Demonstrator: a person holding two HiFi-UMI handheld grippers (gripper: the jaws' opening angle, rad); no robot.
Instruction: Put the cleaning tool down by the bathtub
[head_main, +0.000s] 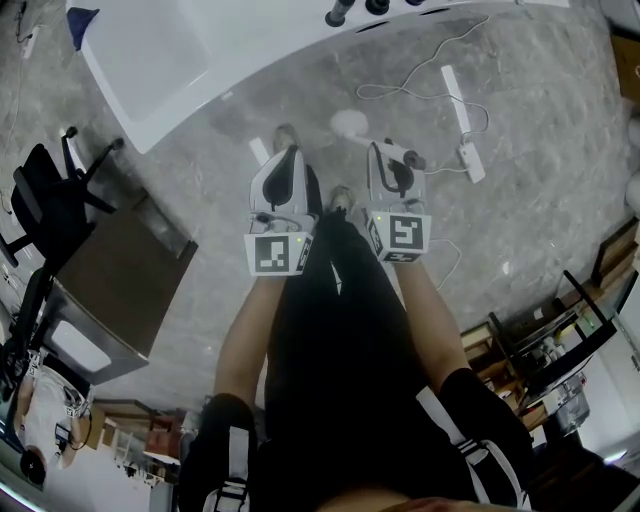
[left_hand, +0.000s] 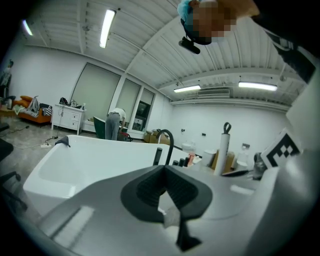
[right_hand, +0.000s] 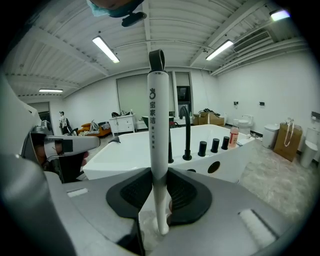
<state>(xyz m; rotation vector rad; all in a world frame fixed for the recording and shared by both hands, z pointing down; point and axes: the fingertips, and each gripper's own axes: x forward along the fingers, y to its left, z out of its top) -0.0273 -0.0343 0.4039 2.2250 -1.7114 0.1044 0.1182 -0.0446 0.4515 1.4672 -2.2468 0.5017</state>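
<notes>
Grey marbled floor (head_main: 560, 150) beside white bathtub (head_main: 260, 50)

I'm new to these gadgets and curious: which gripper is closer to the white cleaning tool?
Right. The right gripper is clamped on the handle of the cleaning tool. The left gripper hangs beside it, apart, with its jaws shut and empty.

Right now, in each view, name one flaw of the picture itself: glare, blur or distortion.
Head view: the white bathtub is washed out. Left gripper view: the ceiling beams bend in fisheye and the ceiling light glares. Right gripper view: the cleaning tool is sharp, but the frame's corners are black.
</notes>
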